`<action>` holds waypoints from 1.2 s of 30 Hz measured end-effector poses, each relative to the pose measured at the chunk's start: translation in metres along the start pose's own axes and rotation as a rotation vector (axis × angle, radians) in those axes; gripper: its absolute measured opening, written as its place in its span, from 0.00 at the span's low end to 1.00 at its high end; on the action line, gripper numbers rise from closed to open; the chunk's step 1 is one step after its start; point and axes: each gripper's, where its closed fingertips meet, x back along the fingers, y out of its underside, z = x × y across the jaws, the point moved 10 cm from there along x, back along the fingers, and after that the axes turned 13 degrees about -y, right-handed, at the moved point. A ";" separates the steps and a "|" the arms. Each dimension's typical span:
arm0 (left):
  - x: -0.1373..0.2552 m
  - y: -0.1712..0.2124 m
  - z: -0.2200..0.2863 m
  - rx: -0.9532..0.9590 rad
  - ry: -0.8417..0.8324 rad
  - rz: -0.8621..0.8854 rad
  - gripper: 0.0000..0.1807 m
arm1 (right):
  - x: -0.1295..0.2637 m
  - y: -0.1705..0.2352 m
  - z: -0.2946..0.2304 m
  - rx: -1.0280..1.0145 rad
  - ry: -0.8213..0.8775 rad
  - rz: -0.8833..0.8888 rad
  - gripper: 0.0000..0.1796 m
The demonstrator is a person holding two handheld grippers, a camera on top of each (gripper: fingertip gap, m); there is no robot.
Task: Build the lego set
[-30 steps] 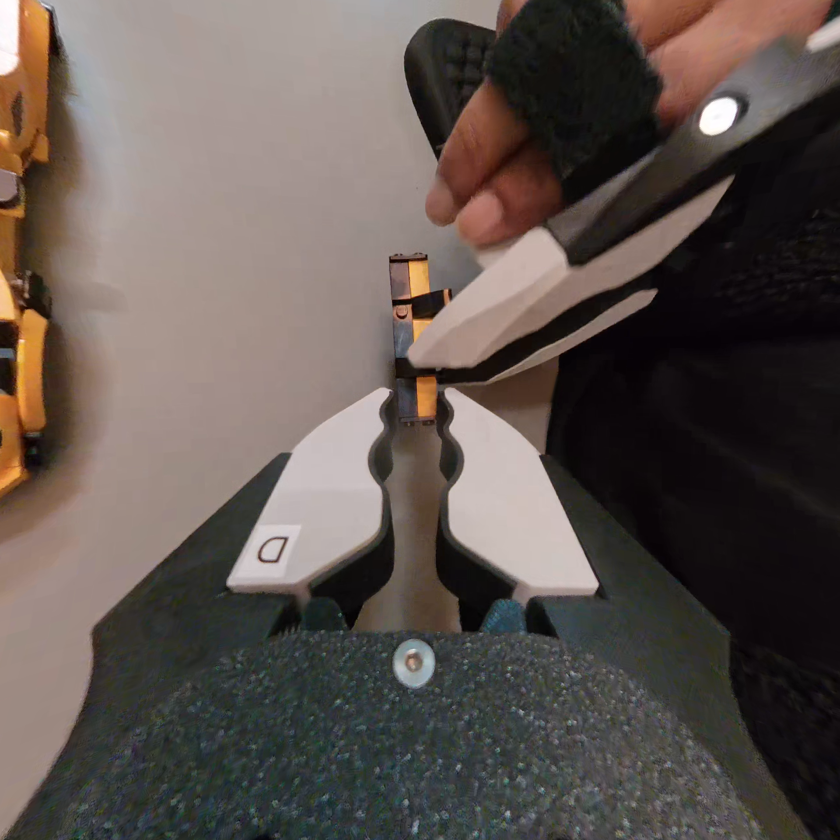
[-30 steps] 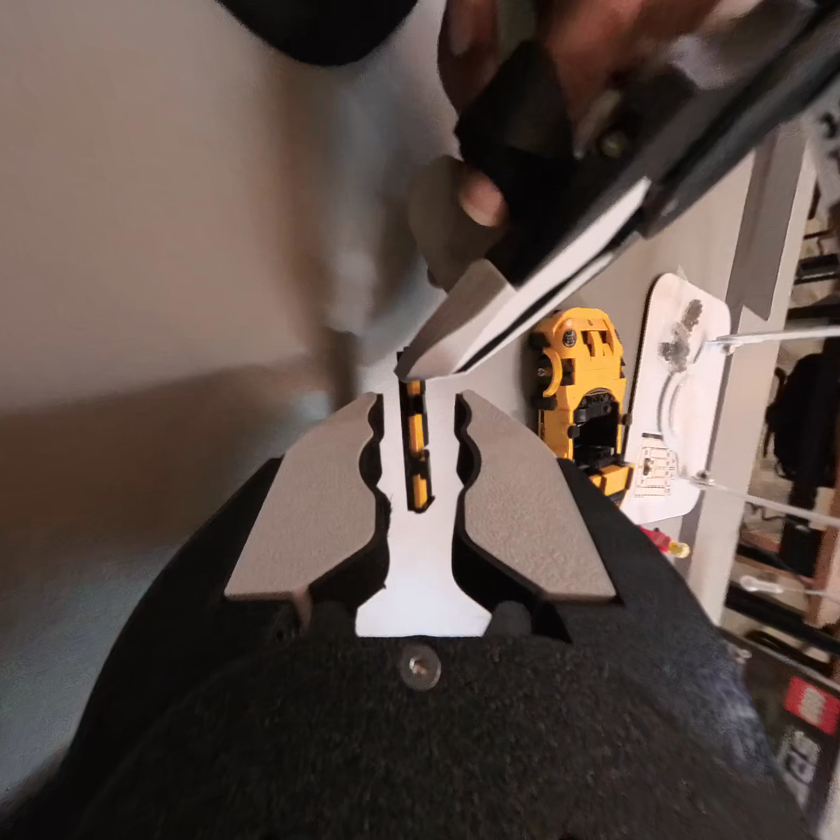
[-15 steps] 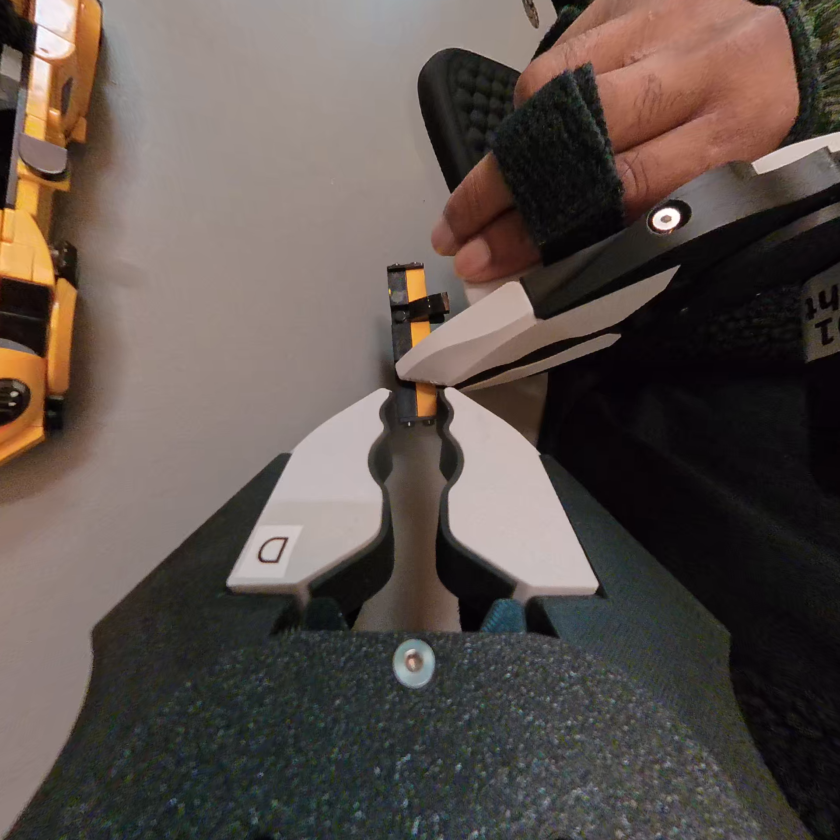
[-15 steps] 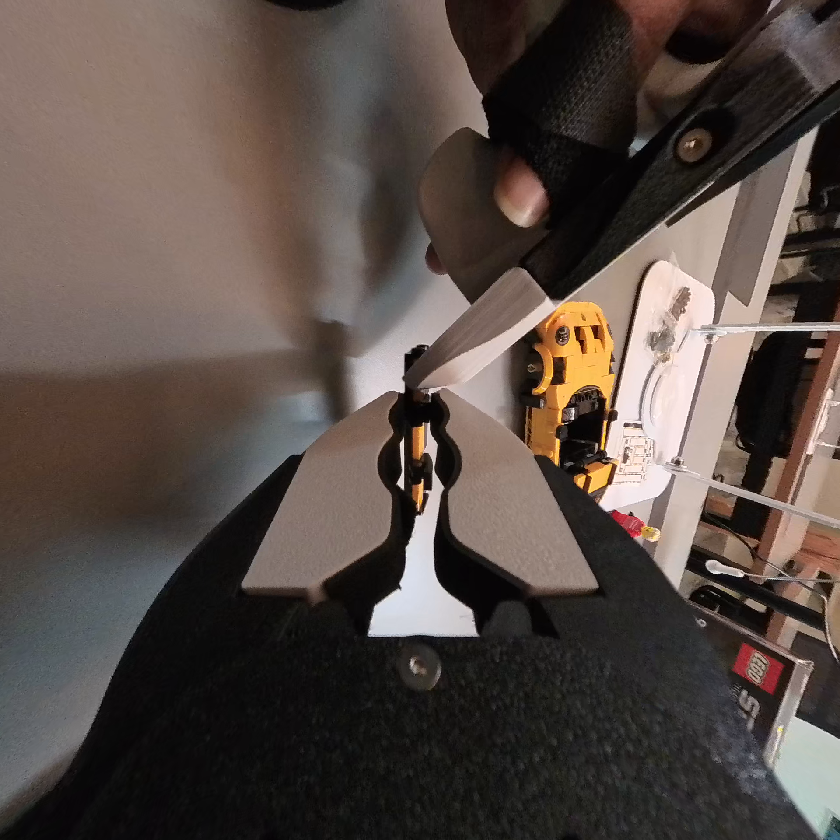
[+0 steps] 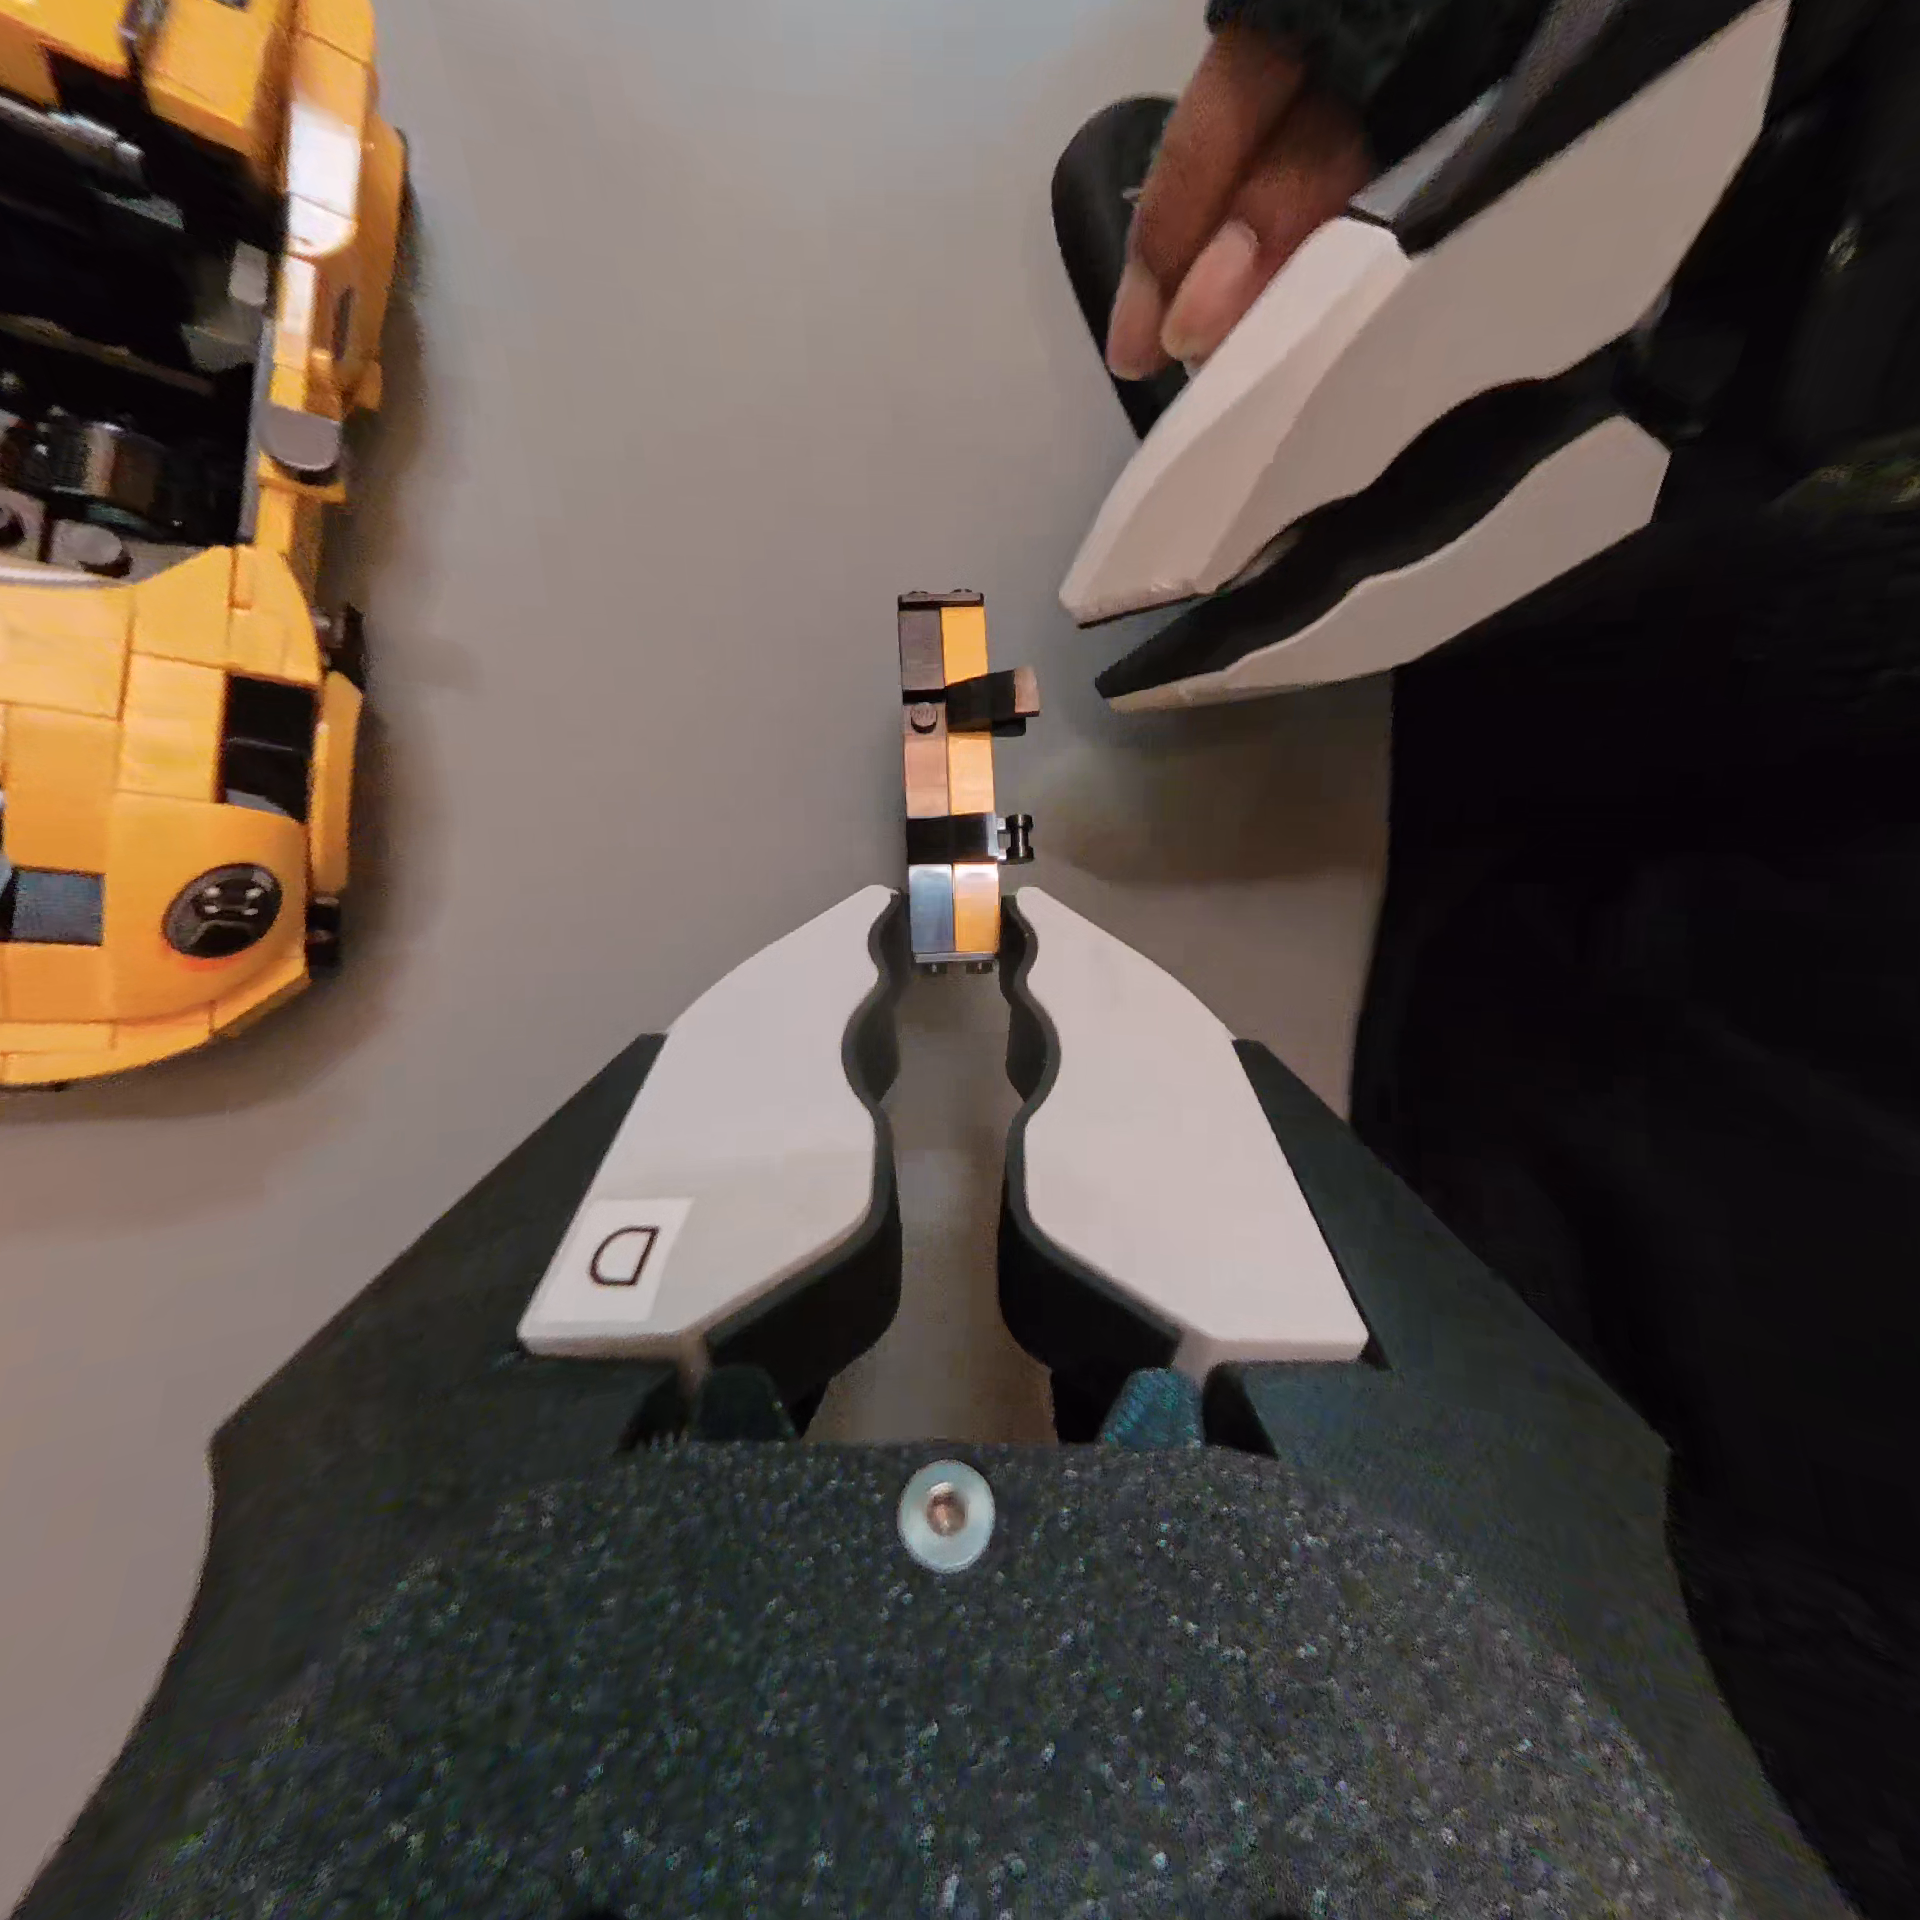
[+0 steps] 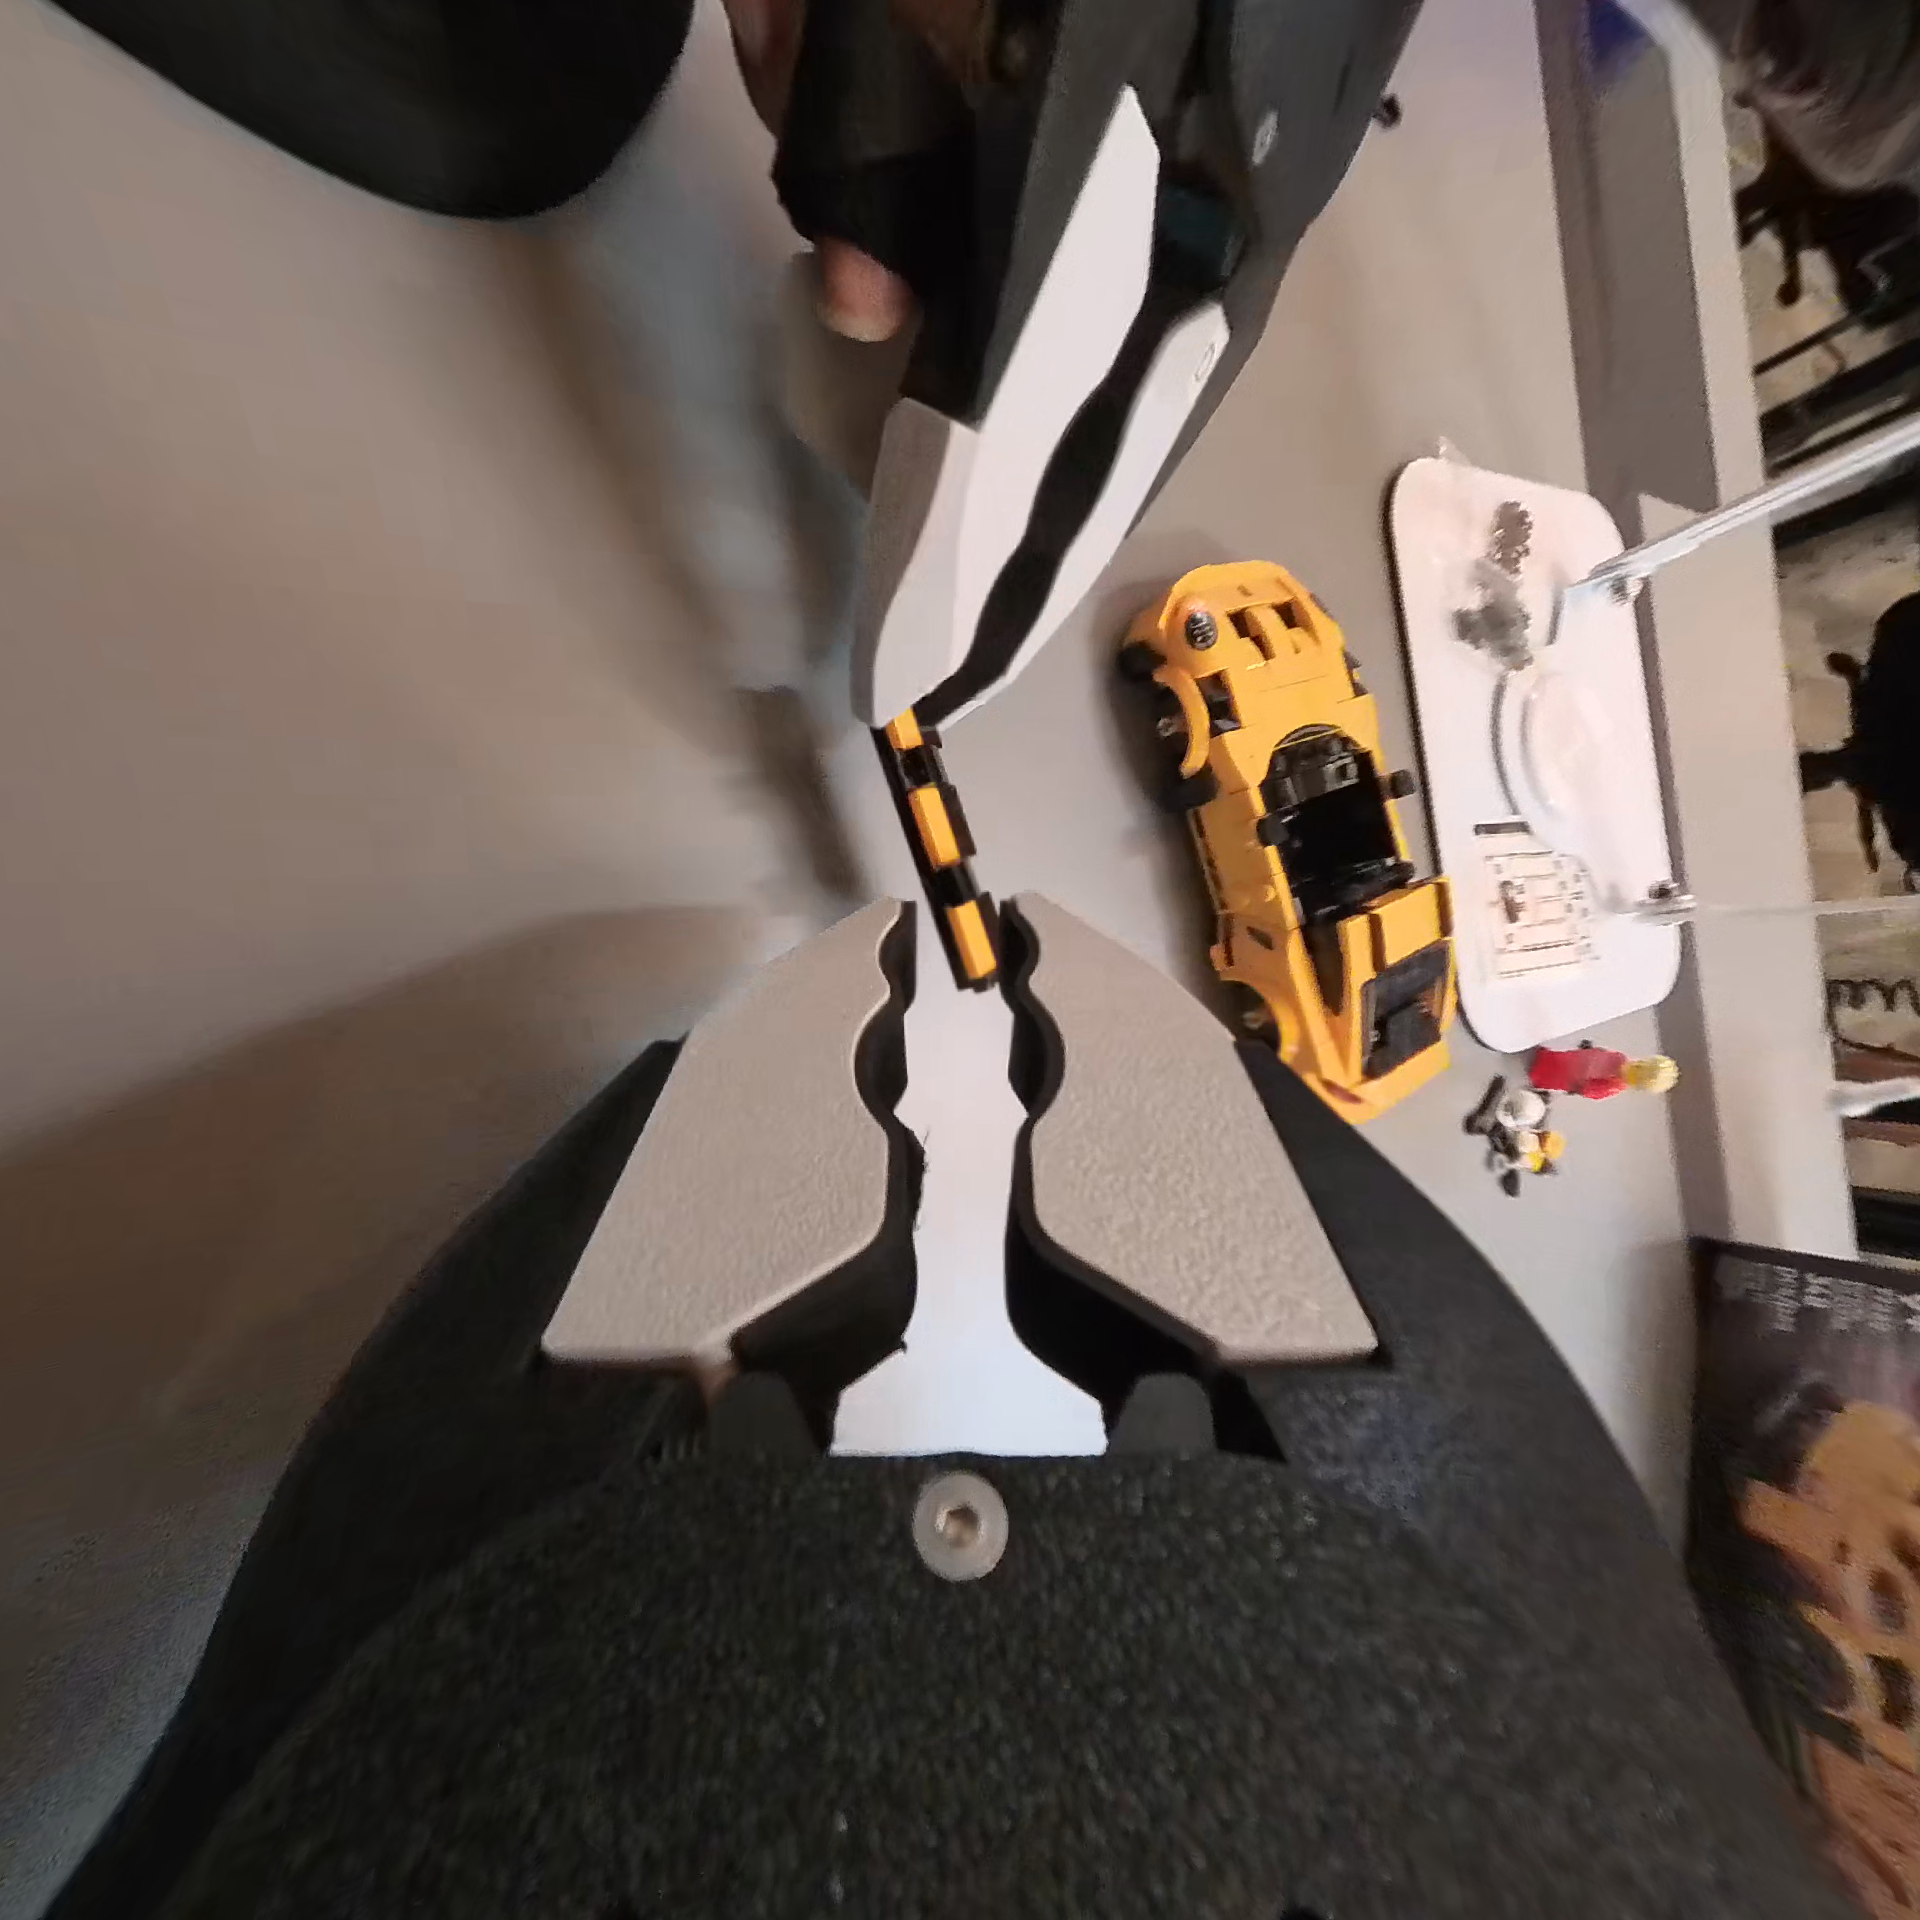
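Note:
A thin yellow and black lego strip (image 5: 951, 769) with small black clips on its side is held above the grey table. My left gripper (image 5: 954, 914) is shut on its near end. My right gripper (image 5: 1086, 649) hangs just right of the strip's far end, slightly open and not touching it. In the right wrist view the strip (image 6: 940, 831) runs from the left gripper (image 6: 904, 717) down towards my open right gripper (image 6: 958, 920). The yellow lego car (image 5: 156, 727) lies on the table to the left, and also shows in the right wrist view (image 6: 1288, 831).
A white tray (image 6: 1455, 540) with a bag of small parts and a sheet lies beyond the car. A red minifigure (image 6: 1590, 1070) and loose figure parts (image 6: 1517, 1132) lie near it. A printed box (image 6: 1808, 1558) is at the right edge. A black rounded object (image 5: 1091, 260) sits behind the hand. About 4 cm separates my left fingertips from my right.
My right gripper has opened, let go of the strip and pulled back from it. My left gripper keeps the strip and has moved closer to the car.

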 end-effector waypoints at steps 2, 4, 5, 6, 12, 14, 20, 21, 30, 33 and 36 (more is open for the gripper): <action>-0.003 0.002 0.004 -0.054 -0.044 -0.013 0.09 | -0.006 0.003 -0.001 -0.002 -0.026 -0.018 0.09; -0.007 0.005 0.007 -0.121 -0.091 -0.031 0.09 | -0.013 0.004 -0.003 -0.009 -0.069 -0.029 0.09; -0.008 0.005 0.009 -0.150 -0.113 -0.035 0.09 | -0.016 0.005 -0.004 -0.024 -0.087 -0.039 0.09; -0.010 0.005 0.010 -0.178 -0.133 -0.035 0.09 | -0.019 0.005 -0.004 -0.043 -0.097 -0.054 0.10; -0.016 0.006 0.018 -0.372 -0.246 -0.006 0.09 | -0.025 0.007 -0.009 -0.065 -0.128 -0.042 0.08; -0.017 0.008 0.018 -0.439 -0.253 -0.001 0.09 | -0.026 0.009 -0.011 -0.071 -0.138 -0.043 0.07; -0.016 0.012 0.018 -0.501 -0.245 0.019 0.16 | -0.024 0.012 -0.015 -0.083 -0.157 -0.045 0.07; -0.016 0.012 0.019 -0.498 -0.228 0.034 0.18 | -0.024 0.012 -0.015 -0.088 -0.159 -0.038 0.07; -0.024 0.012 0.023 -0.502 -0.269 0.037 0.13 | -0.012 0.019 -0.011 -0.150 -0.167 0.009 0.08; -0.024 0.012 0.023 -0.500 -0.273 0.037 0.13 | -0.010 0.021 -0.013 -0.154 -0.173 0.018 0.08; -0.024 0.012 0.023 -0.503 -0.273 0.036 0.13 | -0.011 0.019 -0.015 -0.134 -0.180 0.020 0.07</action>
